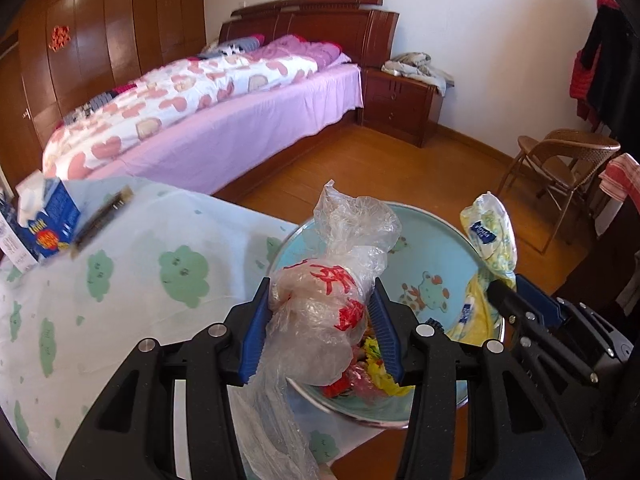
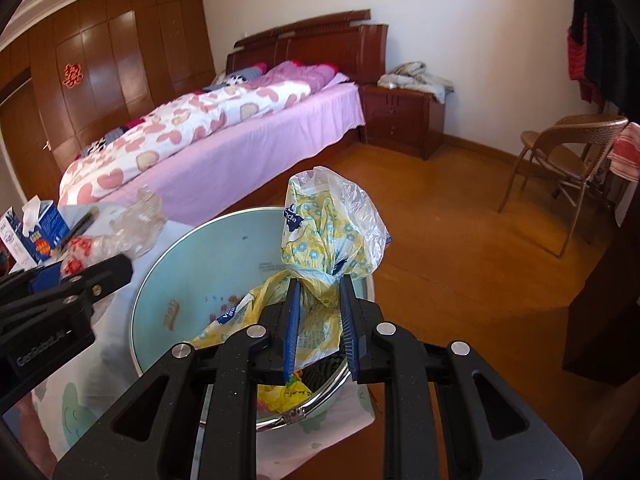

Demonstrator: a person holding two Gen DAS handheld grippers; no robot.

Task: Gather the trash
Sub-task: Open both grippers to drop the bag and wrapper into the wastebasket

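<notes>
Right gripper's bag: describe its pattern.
The bag is yellow with small blue-and-white flowers and a dark blue label, under clear film. Right wrist view shows it best.

The clear bag (image 1: 340, 280), lower centre of the left wrist view, is thin crinkled plastic film, glossy, printed in red; the yellow flowered wrapper (image 2: 324, 248), centre of the right wrist view, is the same shiny, creased film. The basin (image 1: 436, 252) has a smooth glossy enamel-like inside and a bright polished metal rim. The left gripper (image 1: 322, 328) and right gripper (image 2: 320, 320) are matt, finely speckled black plastic with ribbed blue pads and shiny metal pins. The tablecloth (image 1: 140, 280) is soft matt cloth; the floor (image 2: 460, 220) and the wardrobe (image 1: 100, 40), upper left, are glossy varnished wood
</notes>
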